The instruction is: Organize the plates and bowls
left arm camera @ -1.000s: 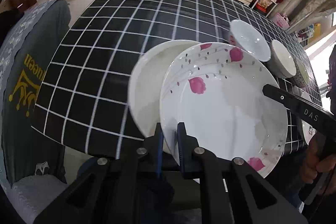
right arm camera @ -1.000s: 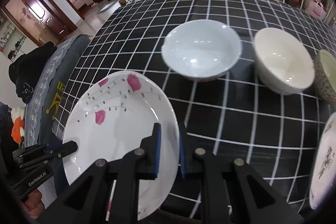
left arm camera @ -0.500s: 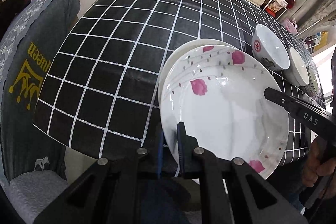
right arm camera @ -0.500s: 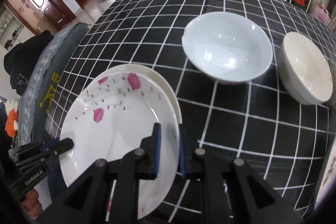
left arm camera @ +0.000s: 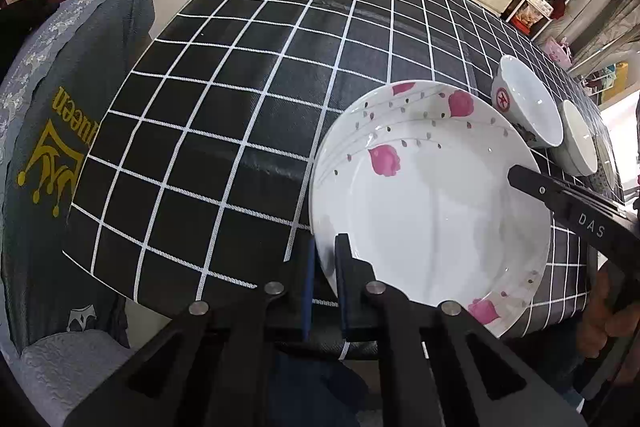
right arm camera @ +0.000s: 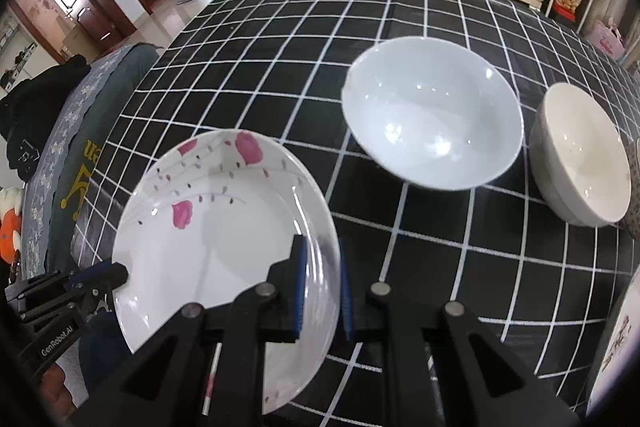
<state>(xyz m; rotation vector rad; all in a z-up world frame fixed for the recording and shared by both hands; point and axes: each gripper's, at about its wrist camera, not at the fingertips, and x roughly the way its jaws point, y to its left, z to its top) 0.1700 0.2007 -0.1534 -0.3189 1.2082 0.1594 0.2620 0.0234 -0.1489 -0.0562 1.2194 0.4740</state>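
Note:
A white plate with pink flowers (left arm camera: 432, 195) (right arm camera: 224, 227) sits low over the near edge of the black checked table (left arm camera: 240, 87). My left gripper (left arm camera: 326, 251) is closing tighter on its near rim. The same gripper shows at the plate's left edge (right arm camera: 120, 271) in the right wrist view. My right gripper (right arm camera: 322, 247) is shut on the opposite rim, and its finger (left arm camera: 516, 173) crosses the plate's right side. A second rim line shows just inside the plate's right edge. A pale bowl (right arm camera: 432, 115) (left arm camera: 528, 99) and a cream bowl (right arm camera: 580, 155) (left arm camera: 578, 139) stand behind.
A patterned bowl (right arm camera: 634, 187) and another plate (right arm camera: 620, 339) sit at the right border. A chair with a grey cover (left arm camera: 60, 107) stands at the table's left side. A person's hand (left arm camera: 604, 307) grips the right tool. The far cloth is bare.
Both grippers carried the flowered plate sideways and down over the plain white plate, which it now covers. The bowls have not moved.

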